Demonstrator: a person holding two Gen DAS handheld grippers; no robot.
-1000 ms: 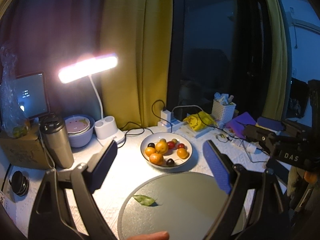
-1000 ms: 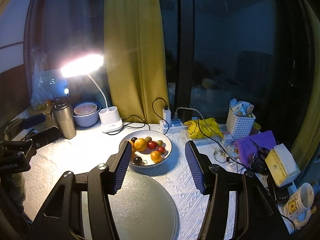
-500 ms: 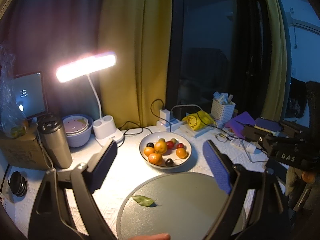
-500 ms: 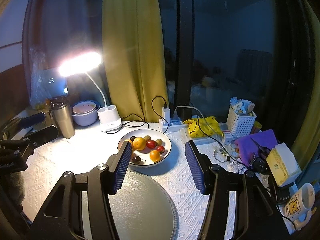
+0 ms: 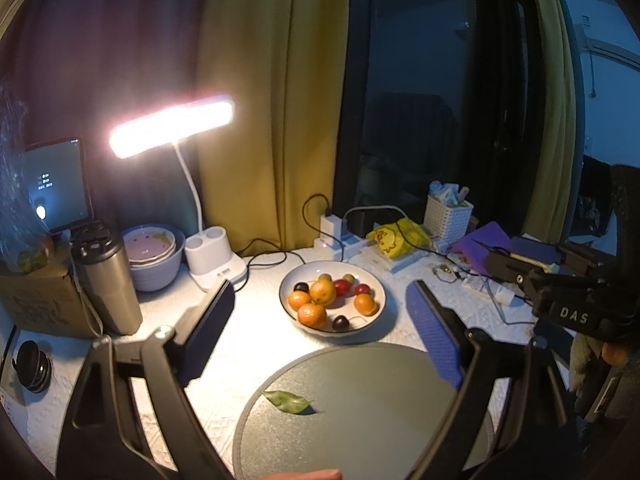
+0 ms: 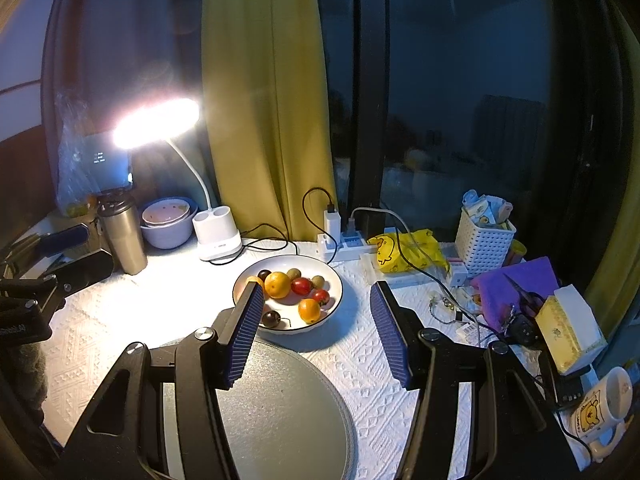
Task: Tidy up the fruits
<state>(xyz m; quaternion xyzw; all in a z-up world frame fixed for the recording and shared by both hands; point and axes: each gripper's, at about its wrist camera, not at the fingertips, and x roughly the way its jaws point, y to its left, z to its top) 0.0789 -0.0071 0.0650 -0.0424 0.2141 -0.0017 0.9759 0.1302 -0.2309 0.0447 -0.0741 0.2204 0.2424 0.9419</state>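
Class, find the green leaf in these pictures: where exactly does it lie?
In the left wrist view, the green leaf lies on the round grey tray, near its left edge, in front of the white fruit bowl.

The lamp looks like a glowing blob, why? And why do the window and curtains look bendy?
In the left wrist view the lamp is so bright that it washes out to a glowing blur, and the room behind stays dark. In the right wrist view it glares the same way, while the fisheye lens bows the curtain and window frame near the edges.
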